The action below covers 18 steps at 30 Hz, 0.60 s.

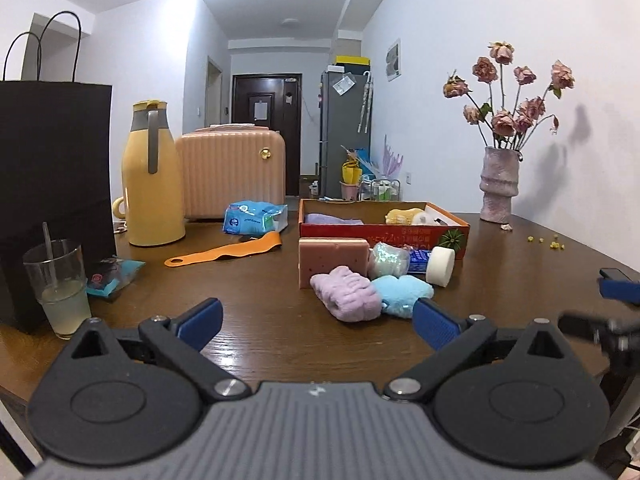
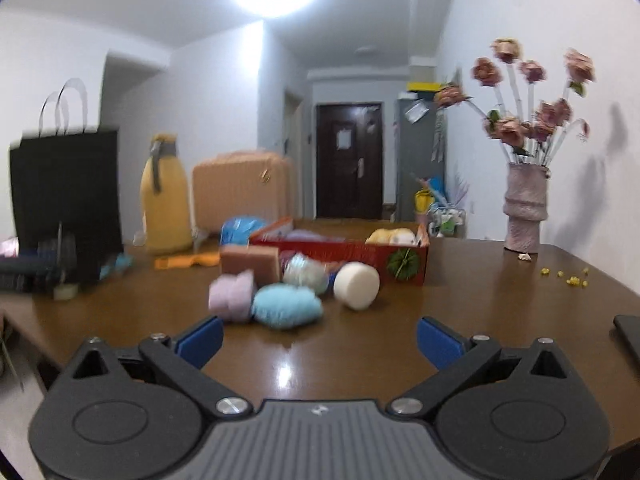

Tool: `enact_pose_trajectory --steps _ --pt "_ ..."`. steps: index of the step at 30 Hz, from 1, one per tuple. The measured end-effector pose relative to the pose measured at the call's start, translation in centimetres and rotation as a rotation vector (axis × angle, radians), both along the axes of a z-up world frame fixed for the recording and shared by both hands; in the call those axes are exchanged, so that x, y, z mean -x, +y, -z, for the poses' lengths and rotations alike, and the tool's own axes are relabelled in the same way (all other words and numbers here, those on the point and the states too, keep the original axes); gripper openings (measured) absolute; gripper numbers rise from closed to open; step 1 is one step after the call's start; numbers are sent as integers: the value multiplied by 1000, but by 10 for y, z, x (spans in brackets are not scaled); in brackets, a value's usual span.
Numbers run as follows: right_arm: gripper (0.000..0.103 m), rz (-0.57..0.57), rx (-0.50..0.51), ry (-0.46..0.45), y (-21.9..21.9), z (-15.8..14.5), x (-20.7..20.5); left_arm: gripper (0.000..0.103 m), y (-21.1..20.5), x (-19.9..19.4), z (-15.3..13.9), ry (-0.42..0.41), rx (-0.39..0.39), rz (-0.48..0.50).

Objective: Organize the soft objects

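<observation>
Lilac towel roll (image 1: 346, 293) lies lengthwise, pointing toward the spread left tool (image 1: 318, 325).

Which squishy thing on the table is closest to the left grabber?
The blue fluffy pad. It lies right beside the left gripper's fingertip, with the purple plush roll close beside it. The pink sponge and white round sponge sit farther back.
</observation>
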State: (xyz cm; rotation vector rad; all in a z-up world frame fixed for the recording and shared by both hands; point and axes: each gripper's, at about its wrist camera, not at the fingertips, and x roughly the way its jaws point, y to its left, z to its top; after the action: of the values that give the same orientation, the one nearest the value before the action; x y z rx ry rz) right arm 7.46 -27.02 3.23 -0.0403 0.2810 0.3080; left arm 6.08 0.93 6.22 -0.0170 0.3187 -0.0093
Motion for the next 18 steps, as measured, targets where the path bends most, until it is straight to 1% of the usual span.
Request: enact_pose_trajectory --steps 3,5,8,13,15,16,17,18 --pt "103 45 50 -29 2 2 2 103 -1 -5 3 14 15 -4" --pt "103 54 34 -45 1 2 -1 103 -3 -6 6 23 10 6" --pt "103 26 -2 -59 -1 3 -9 103 -5 -12 11 37 3 10" --pt "103 -38 6 17 8 15 -25 103 -1 -35 27 97 31 8" --pt "103 -55 -14 66 11 19 -38 103 3 -50 31 110 34 -2" --pt "101 -59 -33 91 12 19 -46 103 4 -57 30 108 34 -9" --pt "93 -73 -57 112 13 18 -55 103 7 -67 29 105 38 -14" --pt "90 -94 -81 130 15 16 -66 103 10 -77 27 103 50 -19"
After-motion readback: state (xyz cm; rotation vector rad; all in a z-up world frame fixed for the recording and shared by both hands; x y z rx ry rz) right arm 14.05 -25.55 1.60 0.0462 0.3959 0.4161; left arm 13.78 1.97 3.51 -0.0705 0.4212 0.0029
